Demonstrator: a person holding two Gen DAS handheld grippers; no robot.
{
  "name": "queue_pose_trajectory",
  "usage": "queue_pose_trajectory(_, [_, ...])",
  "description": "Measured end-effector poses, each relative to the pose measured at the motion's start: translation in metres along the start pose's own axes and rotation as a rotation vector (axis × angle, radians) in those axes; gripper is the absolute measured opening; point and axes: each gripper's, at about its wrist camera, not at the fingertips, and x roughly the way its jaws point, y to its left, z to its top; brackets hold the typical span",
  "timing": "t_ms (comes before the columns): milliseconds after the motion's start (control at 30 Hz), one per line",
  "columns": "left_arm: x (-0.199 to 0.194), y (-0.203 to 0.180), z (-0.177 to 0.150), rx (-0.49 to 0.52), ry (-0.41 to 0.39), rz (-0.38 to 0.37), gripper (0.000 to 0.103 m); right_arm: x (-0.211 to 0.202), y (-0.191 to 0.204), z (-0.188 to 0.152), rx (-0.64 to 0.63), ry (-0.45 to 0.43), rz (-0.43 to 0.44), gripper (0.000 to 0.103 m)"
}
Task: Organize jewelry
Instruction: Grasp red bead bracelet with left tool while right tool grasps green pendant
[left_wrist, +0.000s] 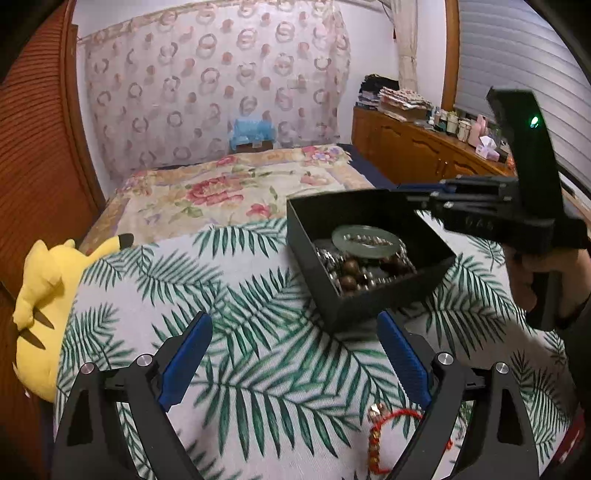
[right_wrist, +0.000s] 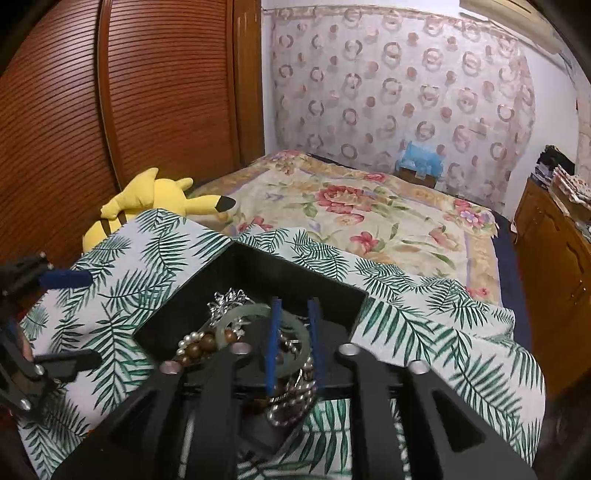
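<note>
A black open box sits on the palm-leaf cloth and holds a pale green jade bangle, brown wooden beads and silver chains. My left gripper is open and empty just in front of the box. A red cord bracelet with gold beads lies on the cloth beneath its right finger. My right gripper hovers over the box, its blue fingers narrowly apart above the bangle; a silver chain hangs near their base. It also shows in the left wrist view.
A yellow plush toy lies at the cloth's left edge by a wooden slatted wardrobe. A floral bedspread stretches behind. A wooden dresser with clutter stands at the right.
</note>
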Motion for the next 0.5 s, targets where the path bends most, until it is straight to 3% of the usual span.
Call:
queue_pose_trajectory(200, [-0.012, -0.006, -0.019, 0.004, 0.004, -0.009, 0.087, -0.037, 0.011, -0.027, 0.021, -0.016, 0.007, 0.022])
queue_pose_trajectory(500, [-0.035, -0.025, -0.045, 0.033, 0.007, -0.029, 0.087, -0.065, 0.036, -0.080, 0.016, 0.057, 0.000, 0.022])
